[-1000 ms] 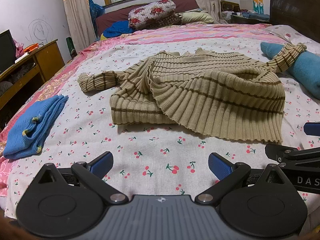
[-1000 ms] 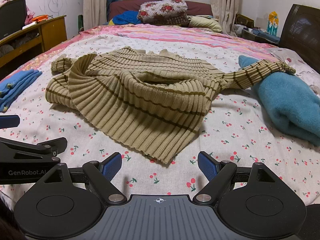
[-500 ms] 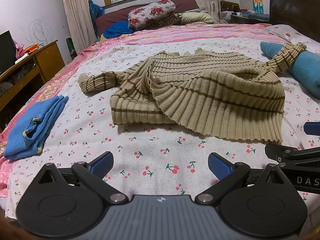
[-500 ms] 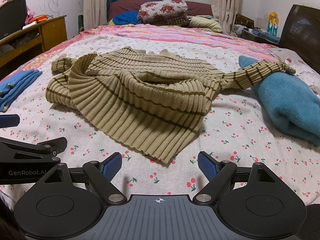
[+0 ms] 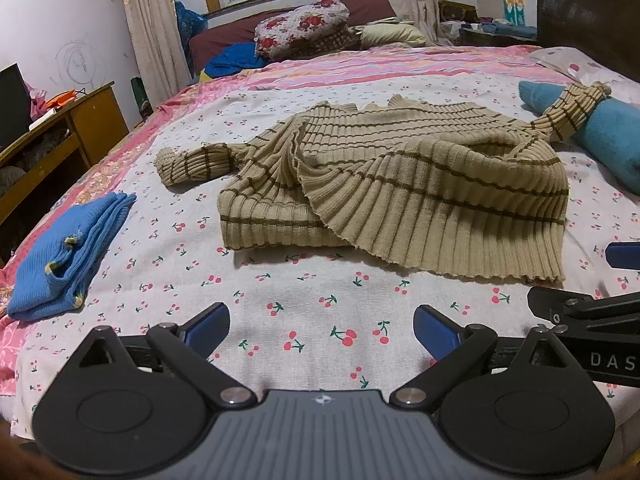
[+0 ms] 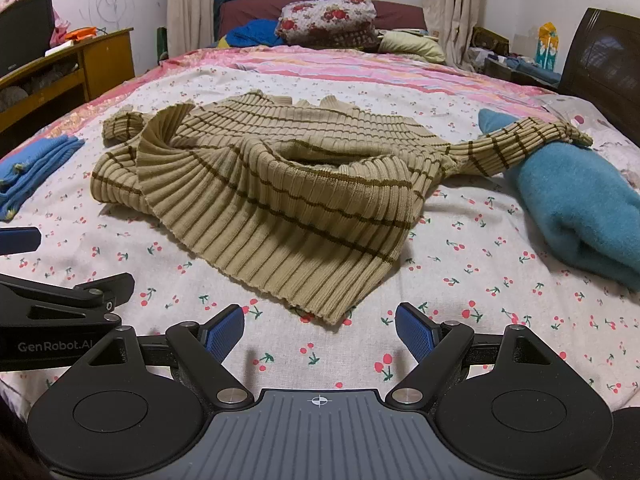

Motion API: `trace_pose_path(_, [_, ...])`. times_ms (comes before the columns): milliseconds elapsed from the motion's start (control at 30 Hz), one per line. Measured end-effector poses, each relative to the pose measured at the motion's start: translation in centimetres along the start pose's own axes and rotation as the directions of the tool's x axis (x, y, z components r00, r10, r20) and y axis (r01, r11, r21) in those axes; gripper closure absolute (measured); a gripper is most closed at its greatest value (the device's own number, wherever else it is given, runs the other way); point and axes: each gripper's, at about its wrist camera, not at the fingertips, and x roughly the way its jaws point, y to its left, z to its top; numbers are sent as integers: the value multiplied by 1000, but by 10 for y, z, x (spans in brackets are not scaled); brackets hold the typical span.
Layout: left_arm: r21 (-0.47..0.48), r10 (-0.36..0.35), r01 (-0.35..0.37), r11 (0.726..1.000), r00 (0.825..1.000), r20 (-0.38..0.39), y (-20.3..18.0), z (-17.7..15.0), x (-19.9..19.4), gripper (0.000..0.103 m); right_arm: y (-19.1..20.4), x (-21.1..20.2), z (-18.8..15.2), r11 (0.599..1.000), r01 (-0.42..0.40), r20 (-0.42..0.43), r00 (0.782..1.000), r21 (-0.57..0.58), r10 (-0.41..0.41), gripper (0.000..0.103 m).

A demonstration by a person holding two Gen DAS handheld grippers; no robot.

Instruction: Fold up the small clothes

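Looking along the left gripper (image 5: 321,326), spread and empty as a second ago, the crumpled tan ribbed sweater with brown stripes (image 5: 400,196) lies unmoved mid-bed; folding hasn't begun. A folded blue knit garment (image 5: 64,248) sits near the left edge.

The right gripper (image 6: 319,329) also gapes empty; one sleeve drapes over a fuzzy teal rolled towel (image 6: 576,208).

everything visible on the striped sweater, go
The sweater is tan ribbed knit with thin brown stripes. It lies crumpled and unfolded mid-bed, hem flipped up in a loose fold, on the cherry-print sheet. One sleeve stretches toward the blue folded garment without touching it; the other drapes over the teal rolled blanket. No gripper touches it.
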Motion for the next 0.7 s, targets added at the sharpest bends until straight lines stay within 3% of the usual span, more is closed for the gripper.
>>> trace_pose_path(467, [3, -11, 11, 1000, 1000, 3, 1, 2, 0, 0, 0, 0, 0, 1000, -3, 0, 1000, -4, 3, 19])
trace_pose_path(700, [-31, -7, 8, 999, 1000, 24, 24, 11, 6, 0, 8, -2, 16, 997, -67, 39, 997, -47, 69, 21])
